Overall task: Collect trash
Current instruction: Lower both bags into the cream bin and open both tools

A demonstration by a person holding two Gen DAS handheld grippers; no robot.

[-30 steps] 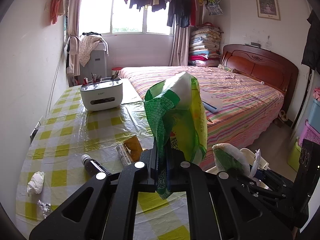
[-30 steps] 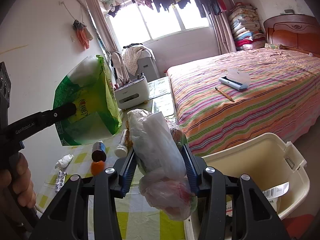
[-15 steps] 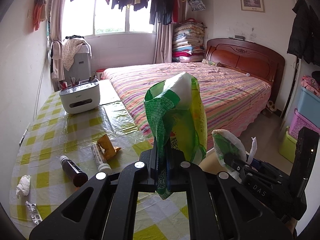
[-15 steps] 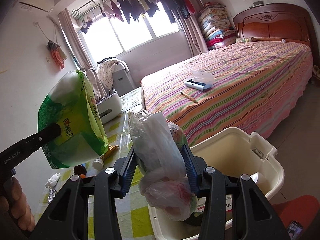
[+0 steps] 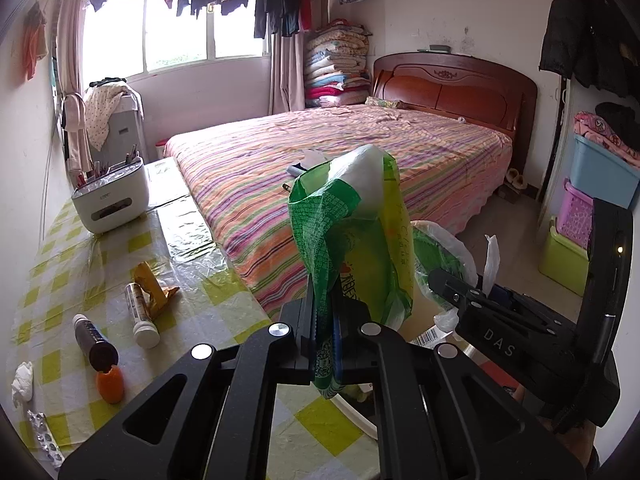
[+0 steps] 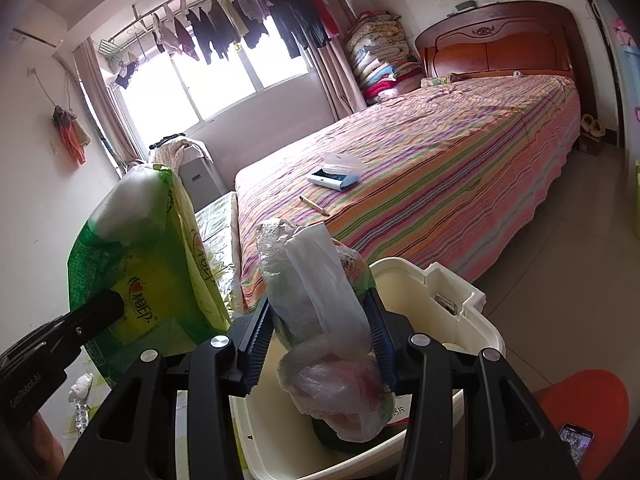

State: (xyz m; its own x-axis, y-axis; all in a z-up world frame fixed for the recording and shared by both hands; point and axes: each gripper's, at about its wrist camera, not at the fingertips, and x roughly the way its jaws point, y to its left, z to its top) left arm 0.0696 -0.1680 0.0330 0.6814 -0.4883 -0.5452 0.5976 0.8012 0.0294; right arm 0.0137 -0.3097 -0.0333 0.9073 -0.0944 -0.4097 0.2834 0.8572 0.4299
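My left gripper (image 5: 323, 316) is shut on a green and yellow plastic packet (image 5: 352, 236) that stands up from its jaws; the same packet (image 6: 148, 264) shows at the left of the right wrist view. My right gripper (image 6: 320, 316) is shut on a crumpled clear plastic bag (image 6: 320, 312), held over the open cream bin (image 6: 452, 320). In the left wrist view the right gripper (image 5: 452, 284) sits just right of the packet, with the bag (image 5: 444, 248) sticking out of it. Loose on the checked table (image 5: 80, 248) lie a dark bottle (image 5: 95, 342), a white tube (image 5: 138, 316), a yellow wrapper (image 5: 152, 288), a tissue (image 5: 22, 376) and a blister strip (image 5: 42, 436).
A white organiser box (image 5: 112, 200) stands at the table's far end. The striped bed (image 5: 360, 168) runs along the table's right side, with a case (image 6: 336, 174) and pencil (image 6: 314, 205) on it. An orange stool (image 6: 576, 400) with a phone (image 6: 576, 440) is beside the bin. Storage crates (image 5: 580, 216) line the right wall.
Both grippers have swung right, away from the table, each still holding its item. The right gripper's bag has moved from over the table edge to above the bin opening.
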